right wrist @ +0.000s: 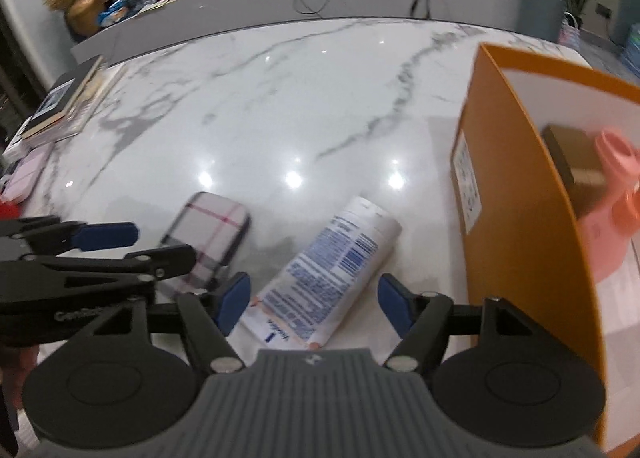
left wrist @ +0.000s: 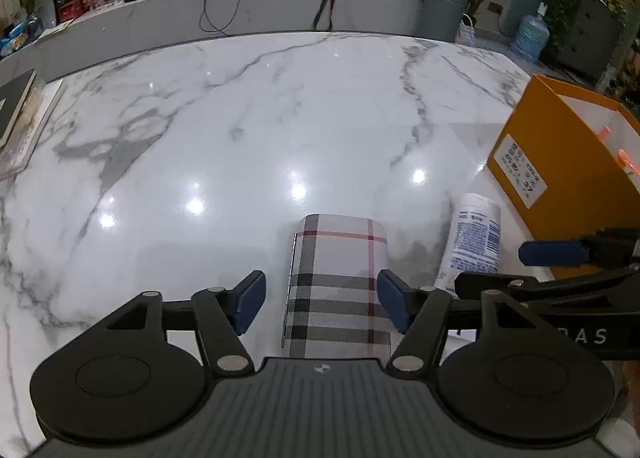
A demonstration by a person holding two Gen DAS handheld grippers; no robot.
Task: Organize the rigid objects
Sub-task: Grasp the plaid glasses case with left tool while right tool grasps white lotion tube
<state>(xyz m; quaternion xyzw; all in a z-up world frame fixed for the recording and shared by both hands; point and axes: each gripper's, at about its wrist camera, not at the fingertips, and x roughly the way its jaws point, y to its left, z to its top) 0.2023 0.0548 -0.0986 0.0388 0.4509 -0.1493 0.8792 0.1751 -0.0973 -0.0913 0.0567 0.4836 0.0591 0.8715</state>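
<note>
A plaid case (left wrist: 338, 282) lies flat on the marble table (left wrist: 240, 130) between the open fingers of my left gripper (left wrist: 322, 302); it also shows in the right wrist view (right wrist: 208, 238). A white tube with blue print (right wrist: 324, 270) lies on the table between the open fingers of my right gripper (right wrist: 314, 304); it also shows in the left wrist view (left wrist: 474, 242). An orange box (right wrist: 516, 210) stands at the right, holding a pink object (right wrist: 608, 210) and a brown box (right wrist: 576, 162). The left gripper also shows in the right wrist view (right wrist: 132, 244), at the left.
Stacked books (right wrist: 60, 106) lie at the table's far left edge, with a pink item (right wrist: 24, 178) near them. A grey counter (left wrist: 240, 2) with cables, plants and clutter runs behind the table. A grey bin (left wrist: 442, 12) stands beyond the far edge.
</note>
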